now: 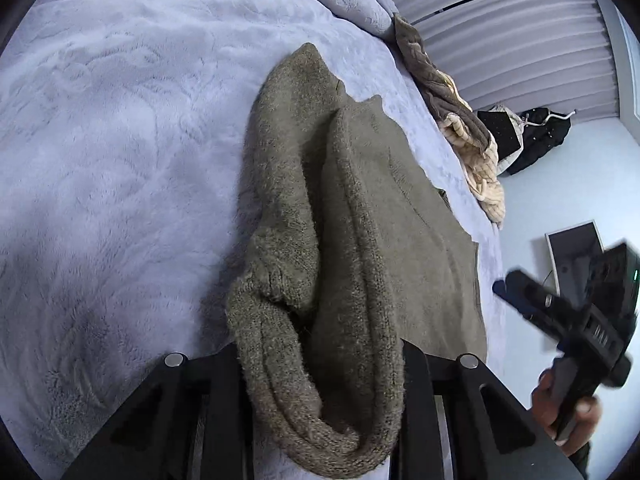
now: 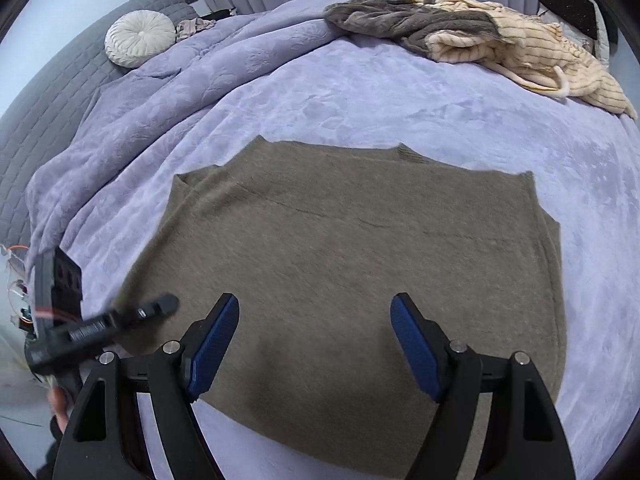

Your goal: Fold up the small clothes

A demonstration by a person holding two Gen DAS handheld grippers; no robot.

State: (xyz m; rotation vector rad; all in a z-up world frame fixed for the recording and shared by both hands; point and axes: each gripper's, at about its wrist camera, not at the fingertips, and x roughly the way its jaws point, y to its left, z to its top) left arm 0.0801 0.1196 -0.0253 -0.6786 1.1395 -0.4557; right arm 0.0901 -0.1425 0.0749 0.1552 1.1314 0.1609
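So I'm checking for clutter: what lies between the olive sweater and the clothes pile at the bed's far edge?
Only bare lavender blanket, seen in the right wrist view, separates the olive sweater from the clothes pile.

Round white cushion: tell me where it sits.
In the right wrist view, the round white cushion sits upper left, on the grey quilted headboard beside the bunched lavender blanket.

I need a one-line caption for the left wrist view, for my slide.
Left tongs shut on a bunched edge of the olive knit sweater, lying on the lavender blanket.
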